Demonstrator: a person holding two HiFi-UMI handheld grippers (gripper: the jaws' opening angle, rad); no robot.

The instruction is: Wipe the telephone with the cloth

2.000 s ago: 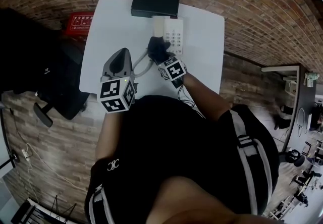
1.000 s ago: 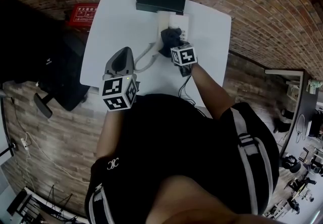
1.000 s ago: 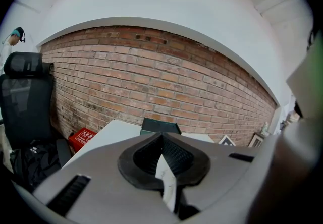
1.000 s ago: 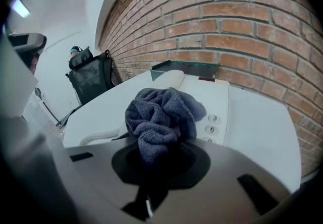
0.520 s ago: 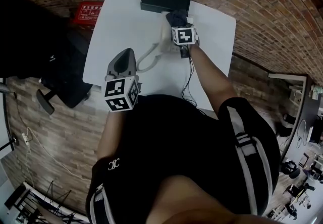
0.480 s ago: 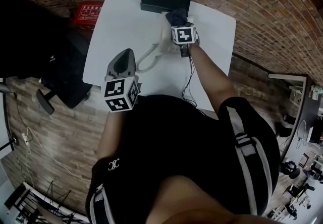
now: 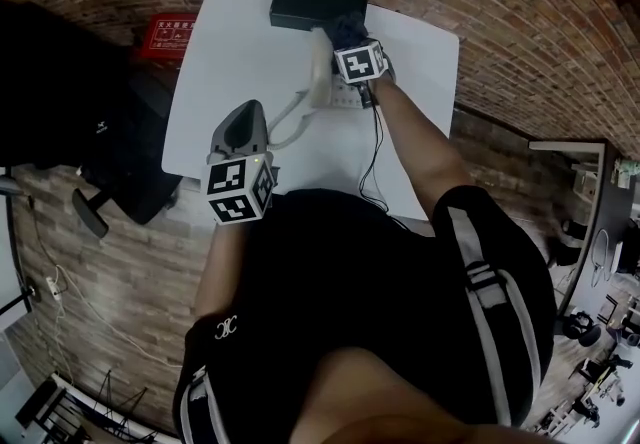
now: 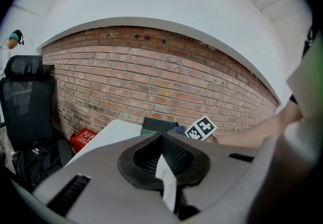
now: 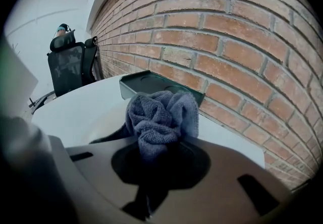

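nothing is showing clearly enough to read. the red box (image 7: pixel 166 34) is carrying white print too small to make out, and the black clothing (image 7: pixel 215 357) is bearing a small white emblem.

There is one white table (image 7: pixel 230 42). On it stand one telephone (image 7: pixel 321 72) and one black box (image 7: pixel 318 4), the box at the table's 12 o'clock edge. There is one blue-grey cloth (image 9: pixel 160 114). There are two tongs, the left tongs (image 8: pixel 162 160) and the right tongs (image 9: pixel 160 160), and two marker cubes, one on each. On the floor are one red box (image 7: pixel 165 35) at the table's 10 o'clock and one black office chair (image 8: pixel 25 97).
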